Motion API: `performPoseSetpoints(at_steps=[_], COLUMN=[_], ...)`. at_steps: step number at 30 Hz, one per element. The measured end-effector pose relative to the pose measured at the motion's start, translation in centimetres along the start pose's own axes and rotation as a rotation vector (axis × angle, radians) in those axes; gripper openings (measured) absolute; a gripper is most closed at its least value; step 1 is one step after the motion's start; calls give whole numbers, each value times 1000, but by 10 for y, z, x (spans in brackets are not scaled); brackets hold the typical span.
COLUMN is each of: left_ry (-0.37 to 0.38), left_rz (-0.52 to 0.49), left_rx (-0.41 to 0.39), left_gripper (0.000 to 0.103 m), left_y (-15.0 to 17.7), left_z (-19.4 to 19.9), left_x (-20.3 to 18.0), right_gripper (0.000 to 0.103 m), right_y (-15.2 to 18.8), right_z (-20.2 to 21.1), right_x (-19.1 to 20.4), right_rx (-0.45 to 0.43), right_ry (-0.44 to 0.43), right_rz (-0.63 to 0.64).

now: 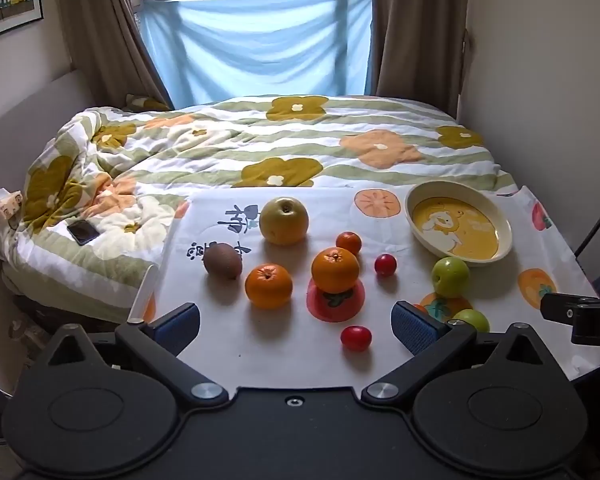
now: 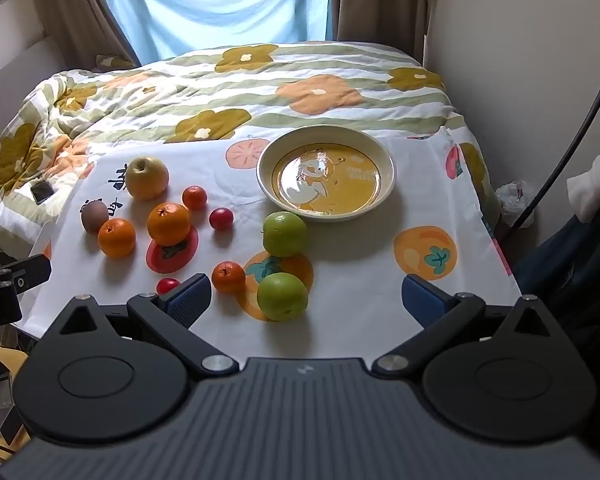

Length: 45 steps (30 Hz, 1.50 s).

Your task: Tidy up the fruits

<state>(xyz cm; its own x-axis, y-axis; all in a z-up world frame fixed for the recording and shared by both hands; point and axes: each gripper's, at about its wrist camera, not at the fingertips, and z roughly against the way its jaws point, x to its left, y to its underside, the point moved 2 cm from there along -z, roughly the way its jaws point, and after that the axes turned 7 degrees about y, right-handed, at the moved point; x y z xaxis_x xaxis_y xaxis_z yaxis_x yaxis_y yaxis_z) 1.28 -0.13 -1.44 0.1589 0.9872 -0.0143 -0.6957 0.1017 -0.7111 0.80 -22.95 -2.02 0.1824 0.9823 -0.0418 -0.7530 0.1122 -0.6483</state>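
Both tools are held spread and empty: the left tool (image 1: pixel 296 322) is poised over the near edge of the fruit spread, the right tool (image 2: pixel 306 298) over the near right part, with the nearer round green apple (image 2: pixel 283 297) lying between its blue pads (image 2: pixel 190 300) but not touched.

No fruit has been gathered; the shallow cream plate with a yellow duck picture (image 2: pixel 386 184) lies bare at the far right. The step in hand is judged to be the opening approach. The next move is judged to call for the right tool to be lowered around that green apple and pressed together gently, since round fruit may roll.

Noted loose on the surface: a second green apple (image 2: pixel 285 233) just before the plate, a large yellow-green pear-like fruit (image 2: pixel 147 177), a brown kiwi (image 2: pixel 94 215), two large oranges (image 2: pixel 169 223) (image 2: pixel 116 237), two small tangerines (image 2: pixel 194 197) (image 2: pixel 228 277), and two small red tomatoes (image 2: pixel 221 218) (image 1: pixel 356 337).

The counter is covered by a white cloth printed with persimmons (image 2: pixel 380 288). Beyond it stands a bed with a flowered quilt (image 1: pixel 260 140), on which a dark phone (image 1: pixel 83 232) rests; brown curtains (image 1: pixel 96 24) and a blue sheet (image 1: pixel 256 44) cover the window.
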Motion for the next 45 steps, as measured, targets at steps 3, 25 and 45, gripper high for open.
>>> performPoseSetpoints(at_steps=[3, 25, 45], left_ry=[18, 9, 12], left_rz=[20, 5, -1], left_rx=[9, 0, 7], left_gripper=[103, 103, 103], left_y=[0, -1, 1], left_z=[0, 1, -3], left_x=[2, 0, -3], right_gripper=[103, 103, 103], right_y=[0, 0, 1], right_z=[0, -1, -4], right_x=[0, 0, -1], right_rx=[1, 5, 18], right_ry=[1, -3, 1], right_rz=[1, -3, -3])
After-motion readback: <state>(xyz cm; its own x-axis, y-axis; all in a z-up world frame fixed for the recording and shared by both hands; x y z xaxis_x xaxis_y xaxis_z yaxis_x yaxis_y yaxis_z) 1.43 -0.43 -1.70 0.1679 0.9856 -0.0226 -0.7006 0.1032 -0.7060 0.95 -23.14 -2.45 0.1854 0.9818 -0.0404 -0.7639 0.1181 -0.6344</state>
